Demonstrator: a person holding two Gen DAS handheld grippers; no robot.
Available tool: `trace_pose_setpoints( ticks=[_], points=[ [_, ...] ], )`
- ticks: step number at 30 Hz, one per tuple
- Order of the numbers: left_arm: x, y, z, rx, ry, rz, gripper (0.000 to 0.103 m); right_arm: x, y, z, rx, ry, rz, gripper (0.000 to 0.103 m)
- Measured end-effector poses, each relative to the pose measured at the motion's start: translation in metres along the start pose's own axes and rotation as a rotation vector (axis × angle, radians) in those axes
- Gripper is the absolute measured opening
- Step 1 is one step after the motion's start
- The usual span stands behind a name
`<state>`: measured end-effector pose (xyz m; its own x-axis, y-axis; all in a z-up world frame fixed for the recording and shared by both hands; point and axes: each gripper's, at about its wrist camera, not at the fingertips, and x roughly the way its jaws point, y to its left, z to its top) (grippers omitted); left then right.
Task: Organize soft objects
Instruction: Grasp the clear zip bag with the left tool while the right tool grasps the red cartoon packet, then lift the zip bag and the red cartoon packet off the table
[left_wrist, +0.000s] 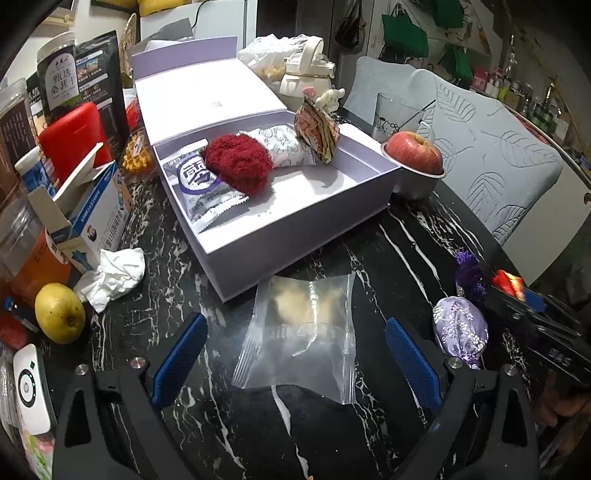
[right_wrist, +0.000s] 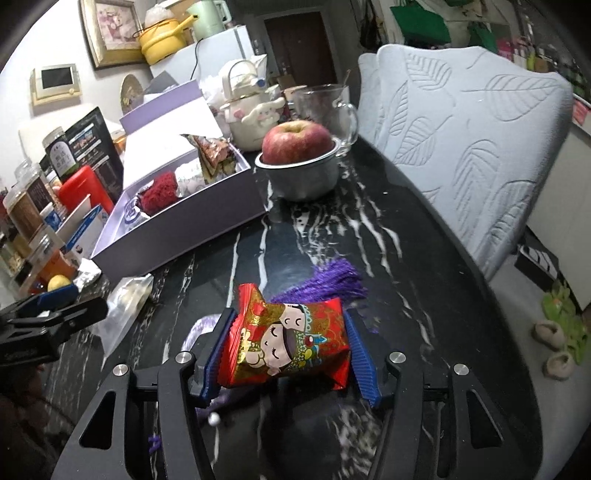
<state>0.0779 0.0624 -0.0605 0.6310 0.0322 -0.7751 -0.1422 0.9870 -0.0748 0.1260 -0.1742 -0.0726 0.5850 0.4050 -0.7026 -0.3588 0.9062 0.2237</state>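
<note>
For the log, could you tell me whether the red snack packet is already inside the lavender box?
No, the right gripper holds the red snack packet above the table.

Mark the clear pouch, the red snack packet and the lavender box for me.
clear pouch (left_wrist: 303, 332), left wrist view, middle of the bag.
red snack packet (right_wrist: 286, 341), right wrist view, printed front face.
lavender box (left_wrist: 295, 236), left wrist view, near outer wall.

Bright indoor light, fisheye-warped edges, slight blur.

Jar label (left_wrist: 61, 79) reads 甄选桑葚干; other print illegible
</note>
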Motion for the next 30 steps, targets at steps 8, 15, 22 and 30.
trace_pose_setpoints(
  ticks=[8, 15, 22, 30],
  points=[
    [0.015, -0.004, -0.006, 0.019, 0.027, -0.025, 0.099, -0.026, -0.002, -0.016, 0.011, -0.007, 0.004, 0.058],
    [0.038, -0.004, -0.008, 0.038, 0.06, -0.039, 0.099, -0.027, 0.007, -0.023, -0.002, 0.01, 0.004, 0.058],
    [0.05, -0.003, -0.004, 0.063, 0.064, -0.035, 0.092, -0.026, 0.011, -0.023, -0.012, 0.012, -0.004, 0.058],
    [0.037, -0.004, -0.011, 0.073, 0.044, -0.033, 0.058, -0.03, 0.012, -0.024, -0.012, 0.007, 0.0, 0.058]
  ],
)
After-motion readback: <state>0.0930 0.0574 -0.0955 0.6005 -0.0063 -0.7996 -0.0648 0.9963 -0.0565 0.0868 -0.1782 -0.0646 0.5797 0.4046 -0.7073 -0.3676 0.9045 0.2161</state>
